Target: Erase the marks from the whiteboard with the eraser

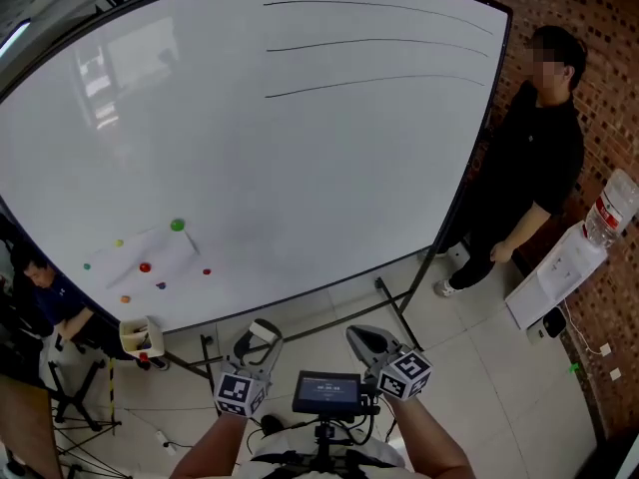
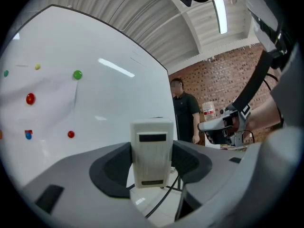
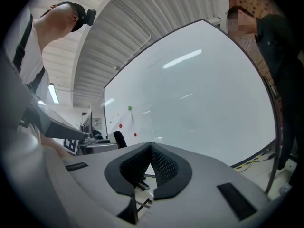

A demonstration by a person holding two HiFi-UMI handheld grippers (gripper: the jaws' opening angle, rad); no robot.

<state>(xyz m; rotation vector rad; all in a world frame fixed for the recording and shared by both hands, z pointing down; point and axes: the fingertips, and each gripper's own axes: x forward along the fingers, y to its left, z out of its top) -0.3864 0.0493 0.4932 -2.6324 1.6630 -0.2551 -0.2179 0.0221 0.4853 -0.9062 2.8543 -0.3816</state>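
The whiteboard (image 1: pixel 250 148) stands tilted in front of me, with three long black marker lines (image 1: pixel 379 43) near its top right. My left gripper (image 1: pixel 262 335) is low in the head view, in front of the board's lower edge, and is shut on a white block eraser (image 2: pixel 152 148) that stands upright between its jaws. My right gripper (image 1: pixel 367 341) is beside it, shut with nothing in it; in the right gripper view its black pads (image 3: pixel 164 167) meet. Both grippers are well below the lines and apart from the board.
Coloured magnets, among them a green one (image 1: pixel 177 225) and a red one (image 1: pixel 145 266), dot the board's lower left. A person in black (image 1: pixel 529 158) stands at the board's right edge near a water dispenser (image 1: pixel 564 272). Another person (image 1: pixel 45 292) sits at the left. A small cup (image 1: pixel 140 335) hangs at the board's bottom left.
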